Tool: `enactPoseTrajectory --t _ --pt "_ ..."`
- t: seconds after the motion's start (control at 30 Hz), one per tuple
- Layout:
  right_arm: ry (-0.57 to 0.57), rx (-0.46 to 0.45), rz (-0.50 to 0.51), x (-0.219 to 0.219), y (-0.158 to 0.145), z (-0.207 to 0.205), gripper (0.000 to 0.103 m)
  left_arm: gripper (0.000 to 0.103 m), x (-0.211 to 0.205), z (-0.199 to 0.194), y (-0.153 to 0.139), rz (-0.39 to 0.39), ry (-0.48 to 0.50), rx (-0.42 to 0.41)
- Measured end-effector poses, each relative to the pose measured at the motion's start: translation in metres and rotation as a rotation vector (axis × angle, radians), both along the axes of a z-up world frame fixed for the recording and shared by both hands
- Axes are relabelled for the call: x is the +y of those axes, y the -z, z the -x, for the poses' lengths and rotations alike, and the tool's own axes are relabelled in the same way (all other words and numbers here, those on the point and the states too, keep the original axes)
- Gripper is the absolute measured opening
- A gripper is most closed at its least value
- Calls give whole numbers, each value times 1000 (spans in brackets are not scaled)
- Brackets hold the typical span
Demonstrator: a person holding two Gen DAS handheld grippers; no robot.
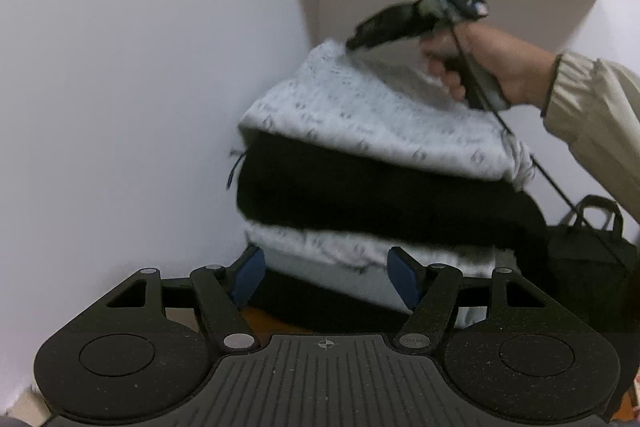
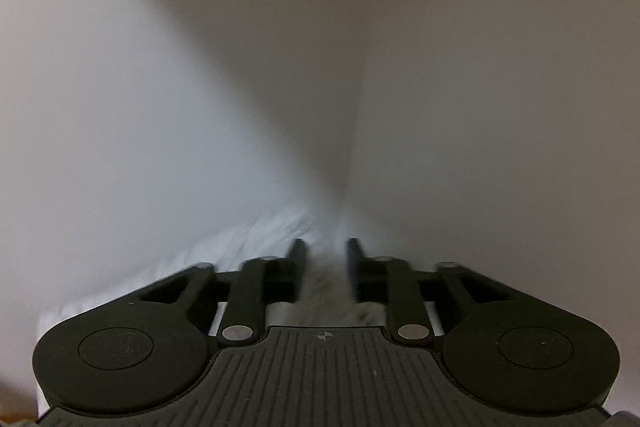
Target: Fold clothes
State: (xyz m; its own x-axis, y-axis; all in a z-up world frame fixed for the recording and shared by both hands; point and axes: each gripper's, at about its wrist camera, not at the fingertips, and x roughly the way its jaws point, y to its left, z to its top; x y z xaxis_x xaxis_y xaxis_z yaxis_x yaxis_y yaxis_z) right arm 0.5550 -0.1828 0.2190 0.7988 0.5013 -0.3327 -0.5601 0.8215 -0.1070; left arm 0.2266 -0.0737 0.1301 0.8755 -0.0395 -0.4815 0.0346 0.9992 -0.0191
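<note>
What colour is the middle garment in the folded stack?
Black, between two light grey patterned pieces; the left wrist view shows it best.

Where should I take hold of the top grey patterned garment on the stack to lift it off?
Grip the grey patterned garment by its near folded edge, coming from the front with the left gripper. That edge overhangs the black garment and faces the open jaws; the wall blocks the far side.

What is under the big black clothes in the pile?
Under the black folded garment lies another white patterned garment, like the one on top. Below that a dark layer shows, but the left gripper covers most of it, so I cannot tell what it is.
</note>
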Motion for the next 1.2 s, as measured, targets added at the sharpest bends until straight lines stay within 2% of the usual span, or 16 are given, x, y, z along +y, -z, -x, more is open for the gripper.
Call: enactPoseTrajectory --t 0.07,0.13,0.27,0.4,0.5,0.7,0.83,0.93,1.03,1.2 --pt "52 -58 -23 -10 -1 14 40 75 3 8 3 12 -9 0" --pt "38 -69 -38 -22 -2 33 68 77 7 16 6 26 -18 -1" --pt "-26 -89 -31 -52 6 97 72 80 4 38 12 33 -26 4" --pt "-138 -45 -45 -80 30 180 86 91 -1 67 17 44 -35 6" --pt "-209 51 -33 -91 62 235 87 103 -4 92 22 53 -40 6" --pt "-258 244 2 -75 133 322 93 103 -4 139 38 47 -30 37" --pt "-212 299 33 -58 172 371 99 103 5 166 57 29 -42 83" --pt "-149 345 32 -46 187 388 102 103 18 181 71 13 -70 113" --pt "-100 351 43 -35 194 409 103 103 33 193 82 -7 -78 126" --pt "-10 369 42 -18 200 435 103 103 57 202 100 8 -92 165"
